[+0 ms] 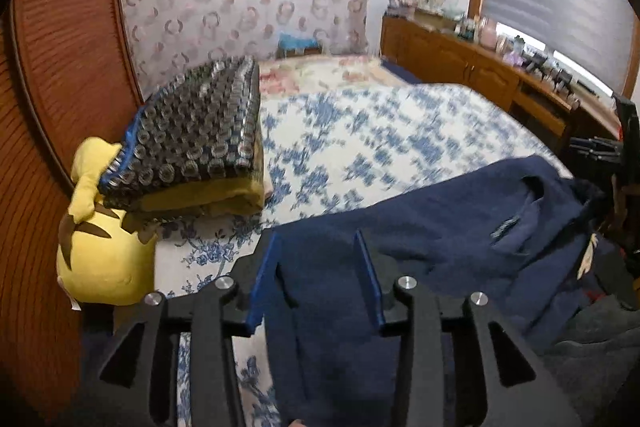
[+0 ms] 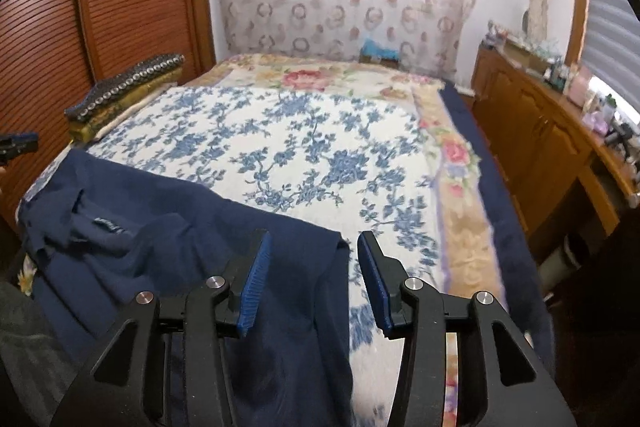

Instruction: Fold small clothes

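Navy garment (image 1: 420,239): one small item of dark blue knit cloth, lying across the near end of the bed (image 2: 320,147) on a blue-and-white floral cover. Spread roughly flat; a neckline with a small label shows towards the middle, with loose rumples around it.

Handling, as judged: light, soft and limp. It will sag and drape from any point held, will not keep a shape, and may drag or bunch on the cover. Not fragile, not slippery. Best taken at edges or corners, one in each claw, so that the cloth hangs evenly for a fold.

Left claw (image 1: 316,243): released, jaws parted. Cloth runs between the blue pads, but they do not press on it. The claw sits over the garment's end nearest the yellow plush toy (image 1: 100,259).

Right claw (image 2: 314,245): released, jaws parted. The garment's side edge falls between the jaws, navy cloth by one pad and bare floral cover by the other. No grip.

Also present: a folded dark patterned blanket (image 1: 200,131) on the bed's far left side, well apart from the garment; a wooden cabinet (image 2: 540,147) along the right wall.
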### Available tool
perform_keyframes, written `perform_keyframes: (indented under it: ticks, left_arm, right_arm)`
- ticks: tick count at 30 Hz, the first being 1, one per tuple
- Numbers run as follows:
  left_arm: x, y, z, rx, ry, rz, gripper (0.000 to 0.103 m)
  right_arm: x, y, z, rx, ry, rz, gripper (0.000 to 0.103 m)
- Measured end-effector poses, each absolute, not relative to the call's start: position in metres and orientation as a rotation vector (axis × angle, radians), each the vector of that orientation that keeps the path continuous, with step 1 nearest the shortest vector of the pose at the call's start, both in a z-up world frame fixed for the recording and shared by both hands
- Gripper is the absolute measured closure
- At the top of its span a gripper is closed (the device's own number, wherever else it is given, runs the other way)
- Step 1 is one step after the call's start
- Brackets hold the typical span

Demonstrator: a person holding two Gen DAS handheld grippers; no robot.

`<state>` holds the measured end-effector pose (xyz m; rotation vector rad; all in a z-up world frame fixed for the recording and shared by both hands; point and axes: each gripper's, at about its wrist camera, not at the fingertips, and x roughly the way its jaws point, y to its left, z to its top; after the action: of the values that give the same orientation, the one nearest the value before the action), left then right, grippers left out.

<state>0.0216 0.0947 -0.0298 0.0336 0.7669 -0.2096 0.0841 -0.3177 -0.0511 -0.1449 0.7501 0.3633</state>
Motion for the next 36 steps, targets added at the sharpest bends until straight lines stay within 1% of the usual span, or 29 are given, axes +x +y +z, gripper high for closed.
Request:
perform_keyframes:
  ticks: [5, 10, 12, 20, 31, 32, 33, 35, 36]
  left_arm:
    - [0.046, 0.103, -0.057, 0.035, 0.834, -0.188, 0.064]
    - [0.068, 0.114, -0.080, 0.024, 0.901, -0.170, 0.064]
    - [0.073, 0.115, -0.086, 0.021, 0.917, -0.176, 0.063]
    - [0.079, 0.120, -0.091, -0.014, 0.926, -0.199, 0.062]
    - [0.087, 0.121, -0.088, -0.015, 0.956, -0.225, 0.062]
    - [0.088, 0.120, -0.088, -0.012, 0.954, -0.226, 0.062]
    - [0.087, 0.120, -0.088, -0.009, 0.951, -0.229, 0.065]
    - [0.086, 0.117, -0.088, -0.012, 0.944, -0.250, 0.076]
    - [0.085, 0.116, -0.088, -0.008, 0.941, -0.250, 0.078]
  right_arm:
    - [0.118, -0.315, -0.082, -0.116, 0.825, 0.381, 0.057]
    - [0.130, -0.313, -0.103, -0.114, 0.873, 0.380, 0.057]
    - [0.131, -0.313, -0.105, -0.117, 0.878, 0.385, 0.055]
    - [0.132, -0.316, -0.109, -0.106, 0.880, 0.377, 0.047]
    - [0.132, -0.308, -0.108, -0.128, 0.903, 0.434, 0.046]
    - [0.132, -0.308, -0.108, -0.127, 0.905, 0.439, 0.049]
    - [0.131, -0.307, -0.108, -0.128, 0.905, 0.443, 0.050]
    - [0.131, -0.306, -0.107, -0.133, 0.905, 0.449, 0.059]
    - [0.130, -0.305, -0.107, -0.134, 0.906, 0.456, 0.061]
